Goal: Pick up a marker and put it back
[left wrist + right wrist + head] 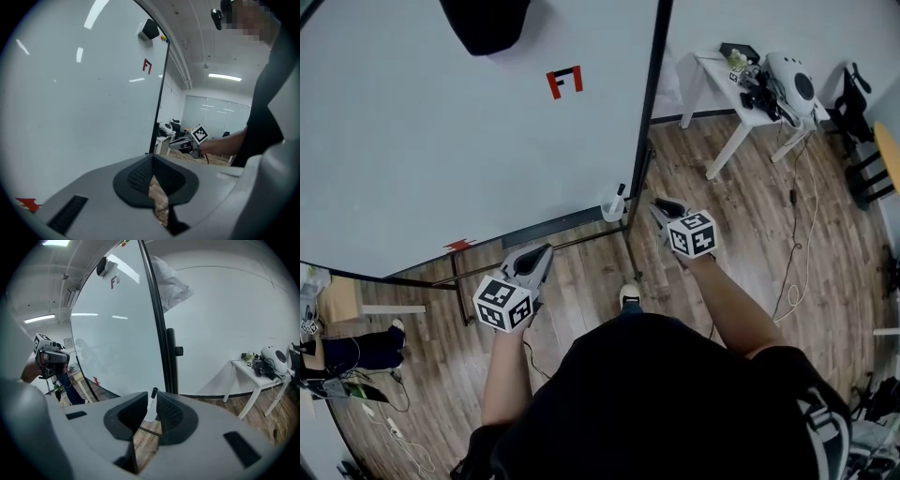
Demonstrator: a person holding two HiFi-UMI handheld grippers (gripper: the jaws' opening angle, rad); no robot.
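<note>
Nothing is gripped yet: the right gripper (660,205) is held with jaws parted toward the marker (153,395) standing in its cup (612,209), the left gripper (546,249) closed and empty; a forward reach is judged needed next.

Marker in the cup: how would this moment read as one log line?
phase: pre-grasp | right gripper: fingers open, aimed at marker in cup | left gripper: fingers shut, empty

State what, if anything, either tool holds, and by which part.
Nothing is held. The left tool is shut and empty; the right tool is open, with the marker standing in its cup beyond it.
</note>
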